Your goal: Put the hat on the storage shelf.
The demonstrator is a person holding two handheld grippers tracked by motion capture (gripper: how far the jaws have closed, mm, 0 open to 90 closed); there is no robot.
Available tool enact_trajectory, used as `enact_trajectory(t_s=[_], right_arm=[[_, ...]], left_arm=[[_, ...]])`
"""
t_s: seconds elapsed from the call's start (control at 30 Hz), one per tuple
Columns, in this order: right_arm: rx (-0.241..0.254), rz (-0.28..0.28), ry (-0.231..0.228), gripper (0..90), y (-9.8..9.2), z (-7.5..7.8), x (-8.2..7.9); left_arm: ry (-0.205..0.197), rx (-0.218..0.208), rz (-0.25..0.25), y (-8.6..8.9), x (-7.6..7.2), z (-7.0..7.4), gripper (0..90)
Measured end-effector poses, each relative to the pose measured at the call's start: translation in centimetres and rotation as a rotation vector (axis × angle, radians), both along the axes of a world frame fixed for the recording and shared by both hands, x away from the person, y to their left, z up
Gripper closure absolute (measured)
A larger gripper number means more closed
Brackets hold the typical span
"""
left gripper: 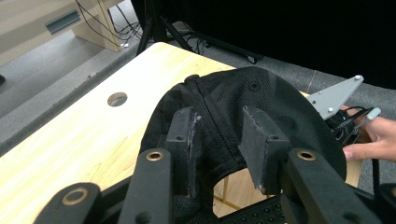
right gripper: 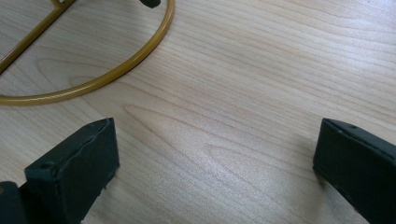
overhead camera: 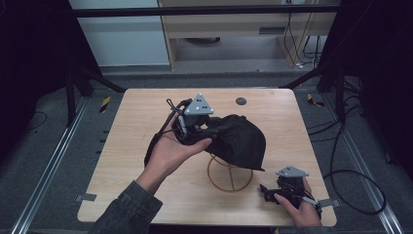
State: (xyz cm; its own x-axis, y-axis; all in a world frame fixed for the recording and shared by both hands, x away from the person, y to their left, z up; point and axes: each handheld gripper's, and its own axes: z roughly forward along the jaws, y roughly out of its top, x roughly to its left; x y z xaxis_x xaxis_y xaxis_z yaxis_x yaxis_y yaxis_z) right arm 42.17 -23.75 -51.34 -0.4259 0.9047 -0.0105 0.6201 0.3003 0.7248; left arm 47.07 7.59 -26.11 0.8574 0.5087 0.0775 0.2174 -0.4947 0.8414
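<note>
Black cap (overhead camera: 241,141) sits draped on a gold wire stand (overhead camera: 230,176) near the middle of the tabletop (overhead camera: 136,146), a bit toward the right edge. The left gripper (left gripper: 224,140) has its jaws either side of the cap's back rim, pads slightly apart from the fabric and not clamping; the right gripper (overhead camera: 273,192) rests spread and empty by the front right corner. Cap looks light, soft and floppy, mesh likely to fold, so best hold is the stitched rim or the stiffer brim, not the crown.
</note>
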Motion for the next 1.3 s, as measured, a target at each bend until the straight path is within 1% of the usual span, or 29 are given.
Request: enact_trajectory(t_s=[0.37, 0.43, 0.57, 0.7, 0.8, 0.87, 0.93, 1.1, 1.2, 1.3], right_arm=[[-0.001, 0.001, 0.0, 0.4, 0.0, 0.0, 0.0], [0.0, 0.0, 0.0, 0.4, 0.0, 0.0, 0.0], [0.0, 0.0, 0.0, 0.4, 0.0, 0.0, 0.0], [0.001, -0.001, 0.001, 0.4, 0.0, 0.0, 0.0], [0.0, 0.0, 0.0, 0.4, 0.0, 0.0, 0.0], [-0.001, 0.001, 0.0, 0.4, 0.0, 0.0, 0.0], [0.0, 0.0, 0.0, 0.4, 0.0, 0.0, 0.0], [0.0, 0.0, 0.0, 0.4, 0.0, 0.0, 0.0], [0.0, 0.0, 0.0, 0.4, 0.0, 0.0, 0.0], [-0.001, -0.001, -0.001, 0.4, 0.0, 0.0, 0.0]], left_arm=[[-0.019, 0.0, 0.019, 1.4, -0.3, 0.7, 60.3], [-0.015, 0.002, 0.02, 1.6, -0.4, 0.7, 59.7], [-0.02, 0.016, 0.027, 2.2, -0.4, 0.8, 56.5], [-0.022, -0.004, 0.048, 2.5, -0.5, 0.8, 52.1], [-0.025, 0.004, 0.052, 2.9, -0.5, 0.9, 48.9], [-0.026, -0.003, 0.061, 3.1, -0.6, 0.9, 47.0], [-0.03, -0.001, 0.064, 3.4, -0.7, 1.0, 44.8], [-0.033, -0.013, 0.069, 4.0, -0.9, 1.2, 35.9], [-0.035, -0.02, 0.075, 4.4, -1.0, 1.2, 27.9], [-0.04, -0.04, 0.086, 5.2, -1.1, 0.9, 19.1]])
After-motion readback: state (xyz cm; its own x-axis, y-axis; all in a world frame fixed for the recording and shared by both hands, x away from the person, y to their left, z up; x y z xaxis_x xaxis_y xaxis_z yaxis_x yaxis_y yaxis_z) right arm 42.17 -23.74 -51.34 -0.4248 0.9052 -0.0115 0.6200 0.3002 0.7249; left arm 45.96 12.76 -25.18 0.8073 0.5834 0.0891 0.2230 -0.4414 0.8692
